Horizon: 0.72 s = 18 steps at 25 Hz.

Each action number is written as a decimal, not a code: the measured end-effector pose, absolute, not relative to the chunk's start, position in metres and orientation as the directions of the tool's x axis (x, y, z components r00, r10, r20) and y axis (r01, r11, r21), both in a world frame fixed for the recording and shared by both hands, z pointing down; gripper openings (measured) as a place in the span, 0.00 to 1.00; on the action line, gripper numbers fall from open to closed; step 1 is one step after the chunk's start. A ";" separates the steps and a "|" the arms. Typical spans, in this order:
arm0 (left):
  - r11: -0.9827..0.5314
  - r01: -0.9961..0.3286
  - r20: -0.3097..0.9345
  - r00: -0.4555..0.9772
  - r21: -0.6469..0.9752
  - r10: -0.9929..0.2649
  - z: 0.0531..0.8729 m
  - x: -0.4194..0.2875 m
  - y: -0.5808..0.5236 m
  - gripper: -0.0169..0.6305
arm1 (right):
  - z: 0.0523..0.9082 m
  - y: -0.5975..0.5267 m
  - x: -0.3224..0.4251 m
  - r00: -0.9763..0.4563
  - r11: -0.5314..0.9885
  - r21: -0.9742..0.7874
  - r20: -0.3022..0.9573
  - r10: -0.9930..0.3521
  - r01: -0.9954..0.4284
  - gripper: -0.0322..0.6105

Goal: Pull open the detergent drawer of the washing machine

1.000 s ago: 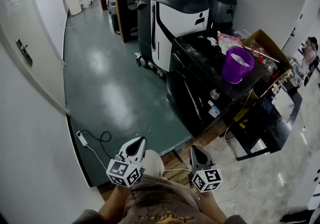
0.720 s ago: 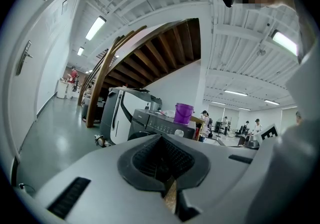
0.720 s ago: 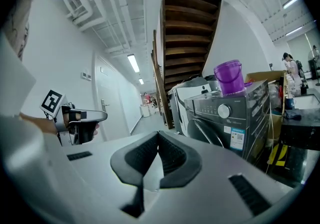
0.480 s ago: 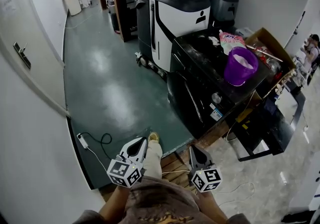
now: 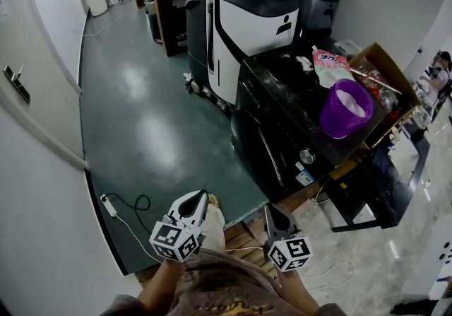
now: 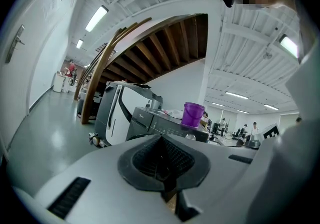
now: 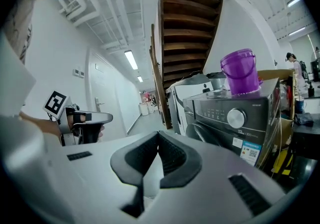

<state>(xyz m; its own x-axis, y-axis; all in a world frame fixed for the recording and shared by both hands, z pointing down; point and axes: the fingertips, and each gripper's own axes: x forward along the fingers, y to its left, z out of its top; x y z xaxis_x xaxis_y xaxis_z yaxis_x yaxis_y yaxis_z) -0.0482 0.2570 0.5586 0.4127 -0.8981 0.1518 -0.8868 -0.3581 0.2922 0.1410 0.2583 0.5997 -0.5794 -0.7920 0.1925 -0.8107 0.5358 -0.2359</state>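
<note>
The black front-loading washing machine (image 5: 282, 139) stands ahead and to the right, its door facing the green floor. In the left gripper view its detergent drawer (image 6: 142, 116) is the closed left end of the control panel. The round knob (image 7: 236, 117) shows in the right gripper view. My left gripper (image 5: 192, 201) and right gripper (image 5: 272, 213) hang side by side low in the head view, well short of the machine. Both are shut and hold nothing, as the left gripper (image 6: 161, 138) and right gripper (image 7: 159, 134) views show.
A purple bucket (image 5: 345, 107) and a pink detergent bag (image 5: 330, 67) sit on the washer's top. A white-and-black machine (image 5: 240, 18) stands behind it and a cardboard box (image 5: 385, 67) to its right. A power strip with cable (image 5: 109, 203) lies by the left wall.
Both grippers and the head view have moved forward toward the washing machine, which now lies a little closer. A foot has stepped forward between the grippers. The jaws stay shut.
</note>
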 end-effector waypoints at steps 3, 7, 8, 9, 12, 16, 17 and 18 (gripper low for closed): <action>-0.368 -0.874 0.160 0.432 0.316 -0.888 0.561 -0.050 0.224 0.06 | 0.600 0.229 0.139 -0.569 0.522 -0.241 0.206 -0.796 -0.818 0.05; -0.402 -0.855 0.171 0.472 0.328 -0.865 0.555 -0.052 0.173 0.06 | 0.592 0.185 0.132 -0.549 0.499 -0.241 0.226 -0.805 -0.832 0.05; -0.411 -0.849 0.173 0.482 0.332 -0.859 0.551 -0.053 0.159 0.06 | 0.588 0.173 0.130 -0.543 0.493 -0.242 0.231 -0.807 -0.836 0.05; -0.419 -0.843 0.173 0.493 0.338 -0.853 0.546 -0.055 0.145 0.06 | 0.583 0.161 0.128 -0.537 0.486 -0.242 0.235 -0.810 -0.839 0.05; -0.442 -0.821 0.168 0.523 0.361 -0.835 0.530 -0.062 0.100 0.06 | 0.564 0.122 0.116 -0.524 0.476 -0.232 0.238 -0.818 -0.848 0.05; -0.474 -0.789 0.174 0.569 0.391 -0.804 0.515 -0.070 0.037 0.06 | 0.537 0.069 0.101 -0.496 0.451 -0.217 0.249 -0.832 -0.866 0.05; -0.483 -0.779 0.179 0.584 0.400 -0.792 0.510 -0.071 0.023 0.06 | 0.530 0.057 0.099 -0.486 0.440 -0.216 0.255 -0.836 -0.871 0.05; -0.492 -0.769 0.183 0.597 0.409 -0.781 0.505 -0.072 0.009 0.06 | 0.523 0.045 0.096 -0.477 0.432 -0.213 0.261 -0.839 -0.876 0.05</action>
<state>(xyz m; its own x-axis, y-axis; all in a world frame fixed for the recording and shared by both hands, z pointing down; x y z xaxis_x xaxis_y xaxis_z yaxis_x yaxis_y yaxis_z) -0.0724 0.0094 0.5054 0.5969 -0.7812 0.1826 -0.7687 -0.4918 0.4089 0.0963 0.0454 0.5226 -0.4770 -0.8393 0.2611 -0.8765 0.4319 -0.2128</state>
